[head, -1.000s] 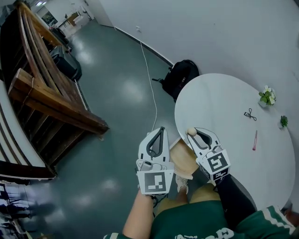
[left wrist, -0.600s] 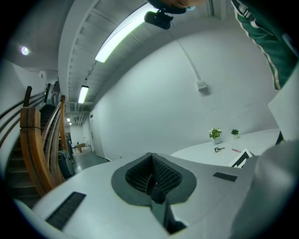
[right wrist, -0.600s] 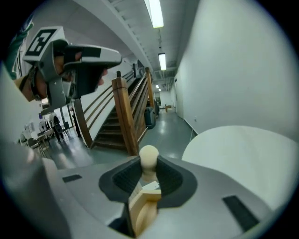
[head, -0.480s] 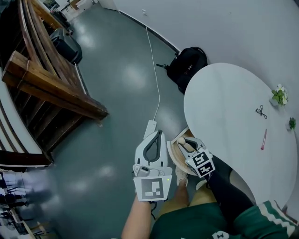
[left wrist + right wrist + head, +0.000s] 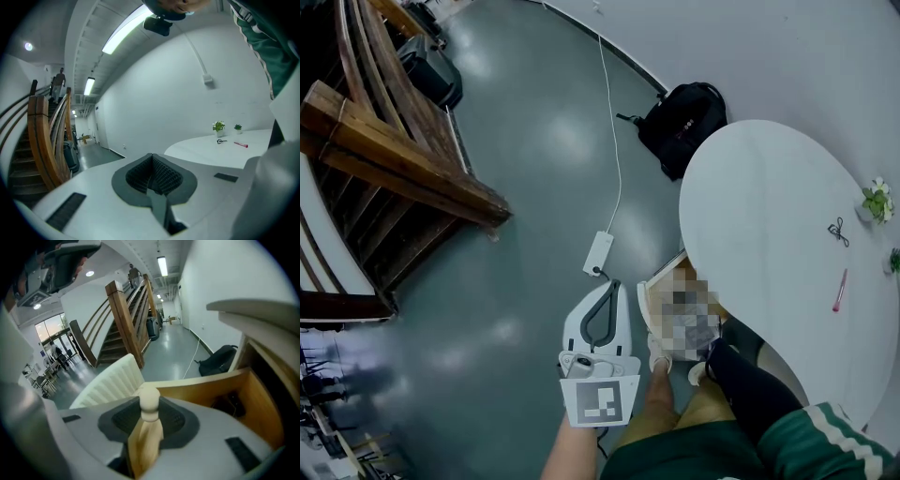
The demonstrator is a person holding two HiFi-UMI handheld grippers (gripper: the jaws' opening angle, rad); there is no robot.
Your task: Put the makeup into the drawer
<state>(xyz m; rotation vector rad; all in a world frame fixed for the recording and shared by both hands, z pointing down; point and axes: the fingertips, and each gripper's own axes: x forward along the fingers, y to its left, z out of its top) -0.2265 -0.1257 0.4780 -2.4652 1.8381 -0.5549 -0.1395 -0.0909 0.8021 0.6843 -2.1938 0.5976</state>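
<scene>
Where you stand: at the round white table (image 5: 769, 206), with its wooden drawer (image 5: 661, 292) pulled open just under the rim.
Your right gripper (image 5: 148, 414): clamped on the pale wooden makeup tool (image 5: 150, 398); the jaws have just eased a touch wider, but the pads press it all the same.
Makeup tool: it lies along those jaws, with its round knob poking past the tips. It is just at the drawer's near wall. The drawer's inside opens to its right, with dark items (image 5: 229, 404) on the bottom.
Your left gripper (image 5: 606, 287): jaws together, nothing between them, held over the grey floor (image 5: 516, 234) left of the drawer.
Table top: a pink stick (image 5: 840, 291), a small dark scissor-like tool (image 5: 837, 231) and a potted plant (image 5: 877, 200), all well apart from the drawer.
Floor: a black backpack (image 5: 684, 112) beside the table.
</scene>
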